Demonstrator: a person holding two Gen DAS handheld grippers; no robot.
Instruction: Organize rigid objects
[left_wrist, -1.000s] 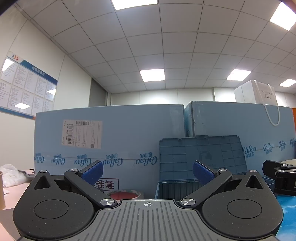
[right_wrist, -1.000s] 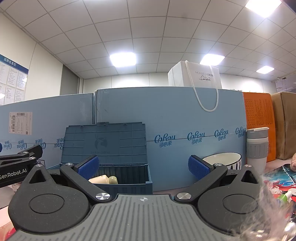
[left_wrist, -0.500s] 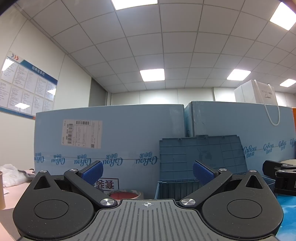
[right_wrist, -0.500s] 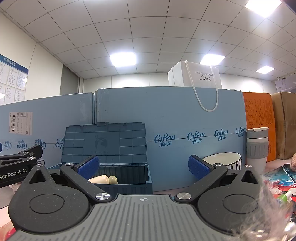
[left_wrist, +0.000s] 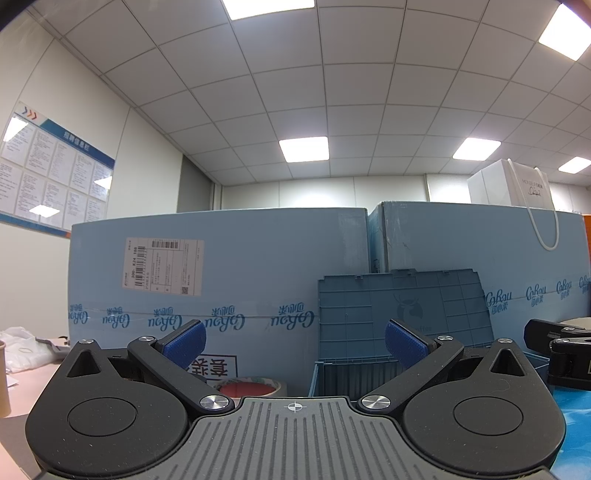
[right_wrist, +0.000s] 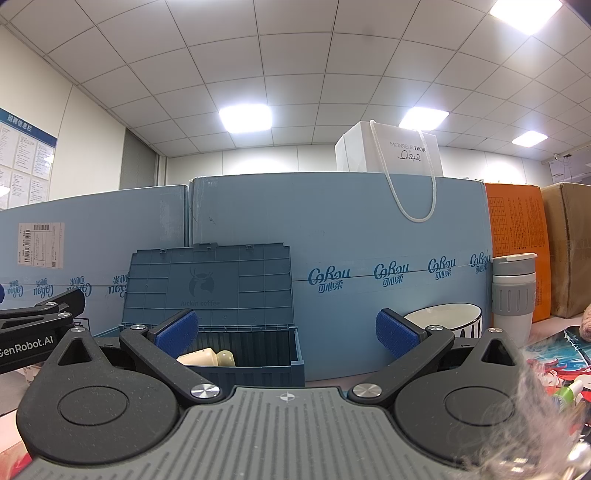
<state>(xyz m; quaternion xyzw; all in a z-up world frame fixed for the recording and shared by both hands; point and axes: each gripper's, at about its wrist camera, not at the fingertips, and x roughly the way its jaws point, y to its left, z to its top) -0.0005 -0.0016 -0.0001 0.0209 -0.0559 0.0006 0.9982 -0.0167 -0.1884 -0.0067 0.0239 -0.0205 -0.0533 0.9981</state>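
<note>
A blue plastic storage box (right_wrist: 251, 350) stands open against the blue cartons, its lid (right_wrist: 207, 284) upright; cream-coloured items (right_wrist: 207, 357) lie inside. It also shows in the left wrist view (left_wrist: 354, 376). My right gripper (right_wrist: 286, 332) is open and empty, low in front of the box. My left gripper (left_wrist: 293, 341) is open and empty, left of the box. A roll of tape (left_wrist: 251, 387) lies ahead of the left gripper. A white bowl with dark stripes (right_wrist: 447, 317) and a grey-and-white tumbler (right_wrist: 513, 291) stand right of the box.
Large blue cartons (right_wrist: 369, 240) form a wall behind the table, with a white paper bag (right_wrist: 391, 155) on top. An orange carton (right_wrist: 517, 240) and a brown one (right_wrist: 569, 240) stand at the right. White plastic wrap (left_wrist: 22, 350) lies at the far left.
</note>
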